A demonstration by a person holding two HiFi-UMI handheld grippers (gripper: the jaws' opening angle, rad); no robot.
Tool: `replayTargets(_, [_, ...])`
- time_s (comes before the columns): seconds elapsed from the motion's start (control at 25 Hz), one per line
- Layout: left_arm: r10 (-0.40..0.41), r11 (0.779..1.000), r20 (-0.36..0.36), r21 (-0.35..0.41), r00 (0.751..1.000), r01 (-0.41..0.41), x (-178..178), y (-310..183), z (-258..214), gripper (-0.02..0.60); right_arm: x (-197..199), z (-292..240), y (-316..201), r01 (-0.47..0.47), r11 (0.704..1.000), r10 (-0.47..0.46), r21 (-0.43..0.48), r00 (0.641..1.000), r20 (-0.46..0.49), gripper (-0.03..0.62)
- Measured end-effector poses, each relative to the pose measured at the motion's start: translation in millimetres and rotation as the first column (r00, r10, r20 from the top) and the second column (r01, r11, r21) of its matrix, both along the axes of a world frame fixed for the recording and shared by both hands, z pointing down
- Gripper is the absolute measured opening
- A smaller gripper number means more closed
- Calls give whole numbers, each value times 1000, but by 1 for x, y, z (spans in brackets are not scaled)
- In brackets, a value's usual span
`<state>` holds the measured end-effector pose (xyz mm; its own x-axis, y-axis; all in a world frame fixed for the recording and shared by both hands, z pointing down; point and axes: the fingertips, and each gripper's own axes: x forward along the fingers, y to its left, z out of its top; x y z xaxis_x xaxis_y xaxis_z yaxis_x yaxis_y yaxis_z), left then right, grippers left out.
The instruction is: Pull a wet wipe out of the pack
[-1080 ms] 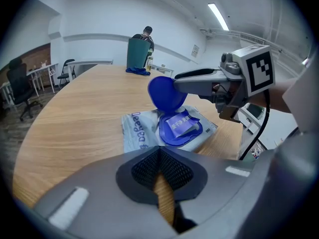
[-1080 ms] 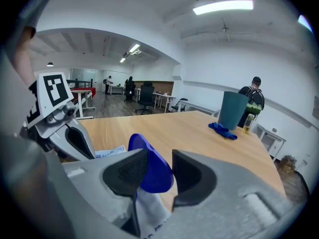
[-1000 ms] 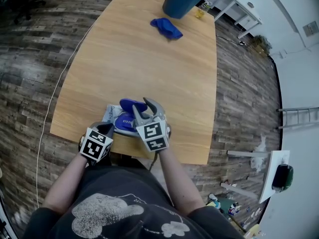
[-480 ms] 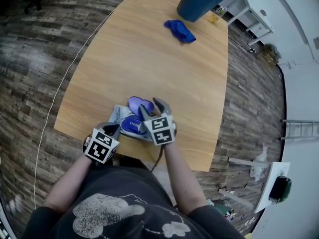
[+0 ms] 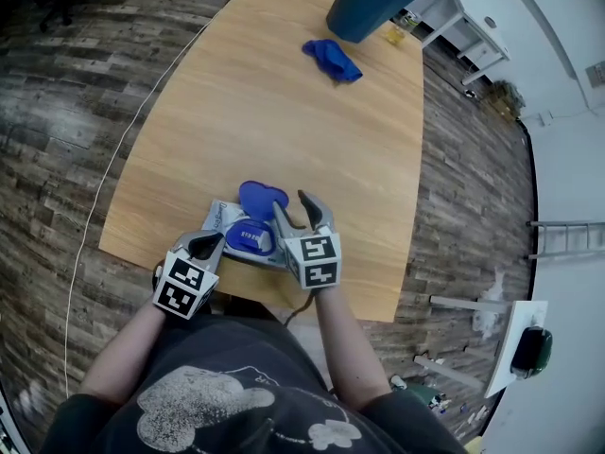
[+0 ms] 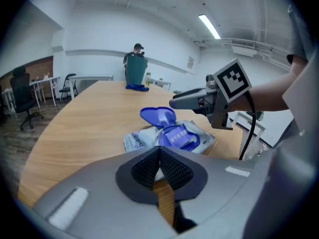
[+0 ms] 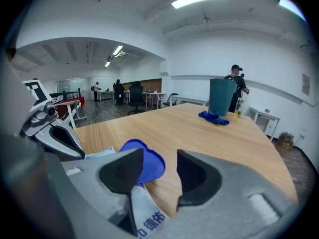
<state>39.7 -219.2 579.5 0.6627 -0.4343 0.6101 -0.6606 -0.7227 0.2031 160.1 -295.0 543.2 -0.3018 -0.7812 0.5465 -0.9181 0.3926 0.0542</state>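
Right gripper (image 5: pixel 301 212): a second back its jaws sat over the blue lid (image 5: pixel 262 200) of the wipe pack (image 5: pixel 217 218). The jaws have just been opening and nothing is between them now. The gripper has drawn off to the lid's right. The lid, then partly covered, now shows whole (heart outline plain).
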Motion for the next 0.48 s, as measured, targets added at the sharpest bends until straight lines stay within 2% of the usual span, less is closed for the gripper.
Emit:
replayTargets(0.04, [16,999,0,34,1000,-16,3,0,-6,21,3,-4,5,-11,1000,11,8,1000,12,195])
replayTargets(0.12, [81,993,8,80,997,-82,15,5,-12,139,8,-9,17,-30,999,30,18,999,31,170])
replayTargets(0.24, [181,972,57,142,982,-188,41,14,-15,209,16,-10,35,-67,997,66,22,997,42,143])
replayTargets(0.36, [218,952,126,189,968,-239,60,15,-12,225,23,-9,50,-113,994,112,12,992,60,143])
replayTargets(0.44, [206,956,151,181,967,-231,68,12,-8,220,27,-8,58,-139,990,138,8,988,69,143])
replayTargets(0.48, [191,961,160,171,968,-218,70,10,-5,193,29,-8,63,-148,989,148,7,986,72,143])
